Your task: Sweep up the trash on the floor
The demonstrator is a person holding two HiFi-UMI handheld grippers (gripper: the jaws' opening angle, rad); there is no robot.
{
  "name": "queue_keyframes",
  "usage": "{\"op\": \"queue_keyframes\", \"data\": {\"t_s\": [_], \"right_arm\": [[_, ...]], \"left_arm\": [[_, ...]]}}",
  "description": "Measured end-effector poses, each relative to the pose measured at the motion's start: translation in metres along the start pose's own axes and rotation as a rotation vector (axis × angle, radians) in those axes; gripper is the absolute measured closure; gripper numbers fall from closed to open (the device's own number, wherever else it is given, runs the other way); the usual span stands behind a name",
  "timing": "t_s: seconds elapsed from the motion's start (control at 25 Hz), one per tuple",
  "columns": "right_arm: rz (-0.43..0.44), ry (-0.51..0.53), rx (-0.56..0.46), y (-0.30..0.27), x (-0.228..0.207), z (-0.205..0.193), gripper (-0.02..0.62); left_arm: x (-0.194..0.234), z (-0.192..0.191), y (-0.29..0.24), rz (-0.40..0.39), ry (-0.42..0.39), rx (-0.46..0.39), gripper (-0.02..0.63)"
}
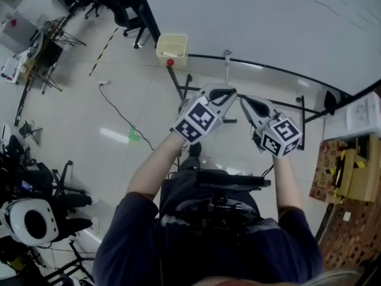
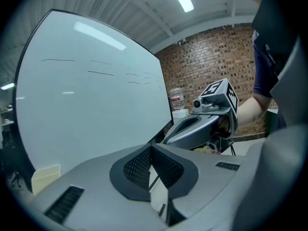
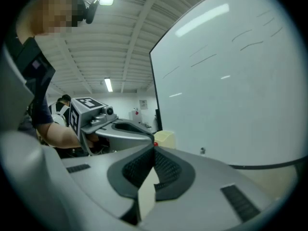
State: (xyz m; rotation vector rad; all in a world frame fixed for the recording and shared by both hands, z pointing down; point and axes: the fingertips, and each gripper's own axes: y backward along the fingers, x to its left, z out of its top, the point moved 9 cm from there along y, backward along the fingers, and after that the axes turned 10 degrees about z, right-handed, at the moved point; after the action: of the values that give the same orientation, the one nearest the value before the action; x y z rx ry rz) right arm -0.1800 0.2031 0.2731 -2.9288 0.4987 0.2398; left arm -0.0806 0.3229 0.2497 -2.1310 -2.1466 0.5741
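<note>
A cream dustpan (image 1: 171,49) with a red knob (image 1: 170,62) on a dark handle stands on the floor by the whiteboard's left end. It also shows in the left gripper view (image 2: 45,176) and the right gripper view (image 3: 164,137). A small green scrap (image 1: 134,134) lies on the floor to the left. My left gripper (image 1: 229,94) and right gripper (image 1: 243,100) are held side by side at chest height, tips close together, pointing toward the whiteboard. The left gripper (image 2: 151,148) is shut with nothing in it. So is the right gripper (image 3: 154,150).
A large whiteboard (image 1: 256,22) on a black wheeled stand (image 1: 297,106) fills the space ahead. A black cable (image 1: 119,115) runs across the tiles. Chairs and tripods (image 1: 41,58) stand at the left, cardboard boxes (image 1: 357,177) at the right.
</note>
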Motion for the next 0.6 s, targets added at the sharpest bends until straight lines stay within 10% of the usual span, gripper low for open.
{"op": "queue_keyframes", "data": {"t_s": [0.32,0.6], "right_arm": [[0.244,-0.144,-0.112,-0.053,0.041,0.012,0.588],[0.256,-0.142,-0.045,-0.082,0.076,0.003,0.588]], "left_arm": [[0.028,-0.021,0.086,0.169,0.086,0.060,0.597],[0.030,-0.040,0.147,0.234,0.107,0.079,0.597]]}}
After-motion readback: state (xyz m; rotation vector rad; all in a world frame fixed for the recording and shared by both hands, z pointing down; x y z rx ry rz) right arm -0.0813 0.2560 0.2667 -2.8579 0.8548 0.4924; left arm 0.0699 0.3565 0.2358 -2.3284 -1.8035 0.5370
